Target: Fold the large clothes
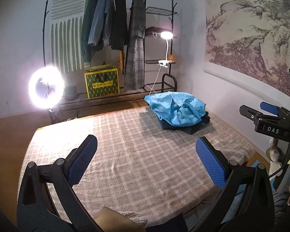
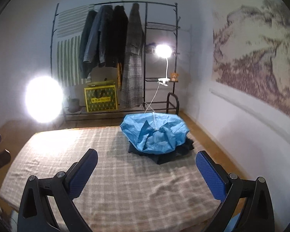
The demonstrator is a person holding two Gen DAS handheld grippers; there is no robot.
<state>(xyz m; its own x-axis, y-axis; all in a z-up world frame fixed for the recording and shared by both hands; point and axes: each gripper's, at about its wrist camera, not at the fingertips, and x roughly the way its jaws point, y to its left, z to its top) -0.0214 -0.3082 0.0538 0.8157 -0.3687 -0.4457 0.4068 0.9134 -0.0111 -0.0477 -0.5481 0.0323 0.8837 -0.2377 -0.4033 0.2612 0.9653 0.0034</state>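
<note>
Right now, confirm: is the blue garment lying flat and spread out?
No, the blue garment sits crumpled in a heap atop dark clothes.

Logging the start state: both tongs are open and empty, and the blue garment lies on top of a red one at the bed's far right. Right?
Nearly. The blue garment lies on a dark garment, not red; the right wrist view shows it. Both tongs, left tongs and right tongs, are open and empty.

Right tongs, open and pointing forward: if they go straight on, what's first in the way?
Probably the checked bedspread, since the right tongs look tilted downward; the blue garment on dark clothes lies farther along. Depth unclear.
</note>
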